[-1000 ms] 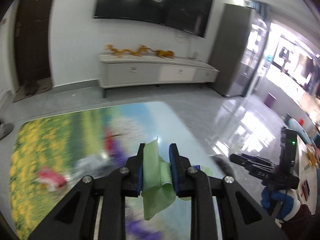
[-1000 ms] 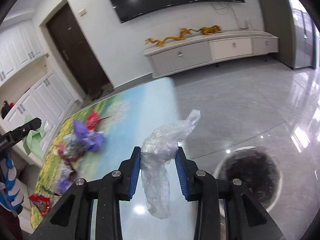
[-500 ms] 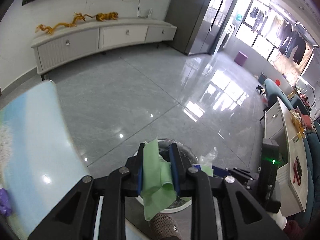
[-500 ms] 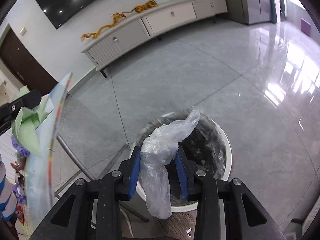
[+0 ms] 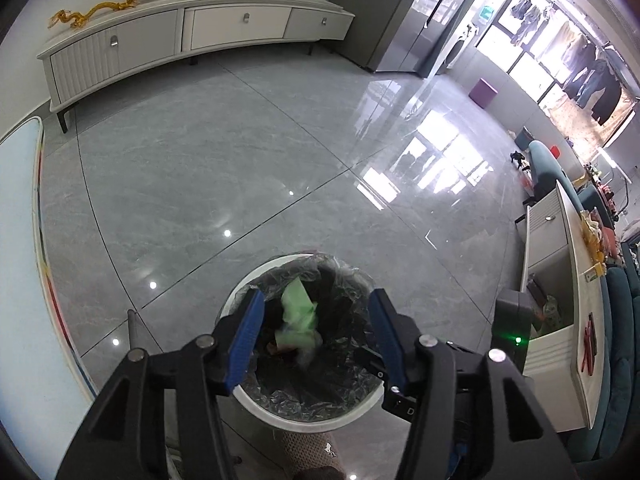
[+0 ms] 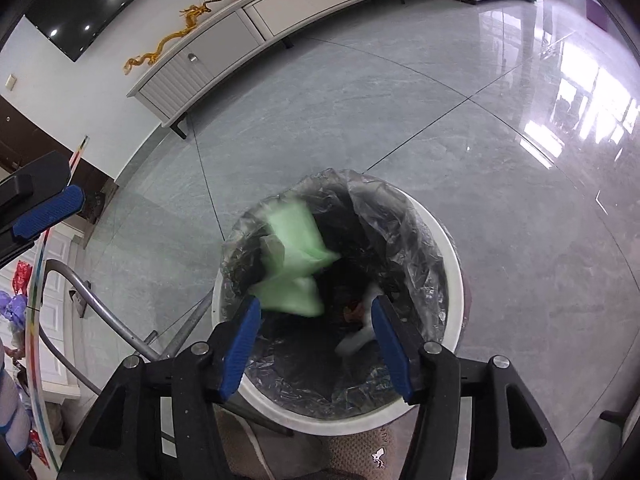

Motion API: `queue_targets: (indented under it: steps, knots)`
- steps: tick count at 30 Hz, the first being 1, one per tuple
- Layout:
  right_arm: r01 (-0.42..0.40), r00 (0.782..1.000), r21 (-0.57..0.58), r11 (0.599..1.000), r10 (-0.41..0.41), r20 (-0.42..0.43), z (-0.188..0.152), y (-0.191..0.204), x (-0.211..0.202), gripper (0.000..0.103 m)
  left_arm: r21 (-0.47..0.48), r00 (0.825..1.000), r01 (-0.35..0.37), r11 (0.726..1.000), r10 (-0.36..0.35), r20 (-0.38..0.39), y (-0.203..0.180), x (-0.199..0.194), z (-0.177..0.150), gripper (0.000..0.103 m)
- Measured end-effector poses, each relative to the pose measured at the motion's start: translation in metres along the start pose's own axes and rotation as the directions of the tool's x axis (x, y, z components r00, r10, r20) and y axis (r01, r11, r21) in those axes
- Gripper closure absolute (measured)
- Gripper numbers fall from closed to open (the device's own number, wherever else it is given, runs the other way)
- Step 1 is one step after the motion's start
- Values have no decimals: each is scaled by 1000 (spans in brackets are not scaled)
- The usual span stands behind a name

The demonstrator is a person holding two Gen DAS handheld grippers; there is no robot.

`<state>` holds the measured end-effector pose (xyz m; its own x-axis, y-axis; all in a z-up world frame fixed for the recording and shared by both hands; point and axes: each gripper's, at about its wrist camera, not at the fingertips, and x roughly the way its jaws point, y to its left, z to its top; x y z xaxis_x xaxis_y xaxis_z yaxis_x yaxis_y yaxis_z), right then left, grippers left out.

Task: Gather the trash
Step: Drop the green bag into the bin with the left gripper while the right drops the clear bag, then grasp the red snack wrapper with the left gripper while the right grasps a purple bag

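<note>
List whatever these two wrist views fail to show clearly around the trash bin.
- Green paper: motion-blurred in both views, so its shape and whether it has landed are unclear.
- Clear plastic: right wrist view, a pale blur partly behind the right tongs.
- Trash bin bottom: dark liner hides the contents.
- Bin's near side: covered by the open left tongs in the left wrist view.

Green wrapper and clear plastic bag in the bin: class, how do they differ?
The green wrapper is opaque, blurred and sits high near the bin rim; the clear plastic bag is pale, see-through and lies lower down. Both are inside the lined bin, gripped by neither open gripper.
</note>
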<state>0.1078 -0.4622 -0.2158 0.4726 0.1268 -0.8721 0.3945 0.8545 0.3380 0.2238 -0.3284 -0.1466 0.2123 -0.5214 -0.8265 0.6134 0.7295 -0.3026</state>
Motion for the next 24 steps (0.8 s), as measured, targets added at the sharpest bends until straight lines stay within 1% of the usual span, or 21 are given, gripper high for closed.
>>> queue_targets:
  steps: [3, 6, 8, 10, 12, 15, 17, 18, 21, 22, 24]
  knots:
    - [0, 1000, 5, 1000, -1, 17, 0, 3, -10, 47, 8, 999, -24, 1000, 24, 48, 0, -19, -2, 50]
    - [-1, 999, -8, 1000, 1, 50, 0, 9, -25, 47, 7, 991, -58, 998, 57, 120, 2, -50, -5, 50]
    - [-2, 997, -24, 1000, 4, 75, -2, 15, -38, 47, 2, 981, -72, 997, 70, 181, 1, -74, -11, 50]
    - [0, 994, -43, 999, 4, 105, -4, 21, -54, 47, 9, 969, -100, 995, 96, 229, 1, -99, -17, 50]
    - [2, 990, -63, 998, 7, 139, -5, 30, -70, 47, 21, 961, -120, 993, 111, 253, 0, -116, -25, 50]
    - [5, 980, -97, 995, 15, 200, -8, 49, -99, 47, 14, 947, -146, 989, 136, 292, 3, -146, -42, 50]
    - [2, 970, -122, 992, 28, 240, -10, 62, -118, 45, -1, 935, -159, 987, 151, 320, 9, -168, -54, 50]
    - [4, 964, -137, 991, 33, 263, -12, 69, -129, 43, -8, 929, -164, 986, 157, 335, 12, -178, -60, 50]
    - [2, 949, -178, 984, 55, 311, -18, 91, -153, 41, -42, 901, -199, 979, 199, 385, 27, -216, -85, 50]
    - [-5, 943, -196, 981, 70, 325, -21, 100, -163, 41, -55, 895, -207, 977, 212, 392, 33, -225, -91, 50]
    - [-11, 936, -226, 974, 89, 340, -26, 113, -175, 41, -100, 876, -231, 968, 252, 412, 50, -249, -111, 50]
